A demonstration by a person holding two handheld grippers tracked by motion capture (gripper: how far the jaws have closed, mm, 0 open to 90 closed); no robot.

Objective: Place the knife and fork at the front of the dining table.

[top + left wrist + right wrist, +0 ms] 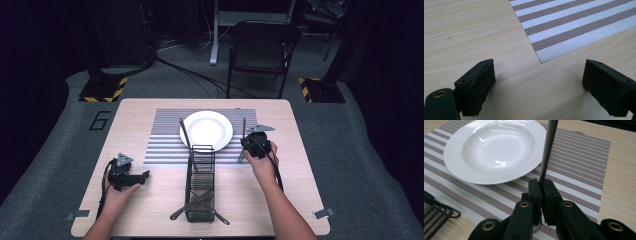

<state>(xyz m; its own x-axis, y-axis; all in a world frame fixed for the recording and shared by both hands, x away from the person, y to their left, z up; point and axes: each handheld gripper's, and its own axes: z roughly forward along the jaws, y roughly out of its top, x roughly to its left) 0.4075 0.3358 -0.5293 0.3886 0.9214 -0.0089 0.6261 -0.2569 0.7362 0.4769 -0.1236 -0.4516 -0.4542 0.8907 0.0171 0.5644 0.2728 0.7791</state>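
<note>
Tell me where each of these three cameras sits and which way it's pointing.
High view: above the person's side, looking down on the wooden table; forearms show.
Left gripper view: on the left gripper, open jaws over the table.
Right gripper view: on the right gripper, clamping a slim metal utensil.
Shared: white round plate on striped placemat.

You've got a wooden table (pixel 150 200) with a striped placemat (pixel 162 137) on its far half. White deep plate (pixel 206 130) sits on the placemat, dark utensil (pixel 185 132) just left of it. Black wire caddy (pixel 200 182) stands near the front edge, cutlery in it. Folding chair (pixel 262 47) behind the table.
</note>
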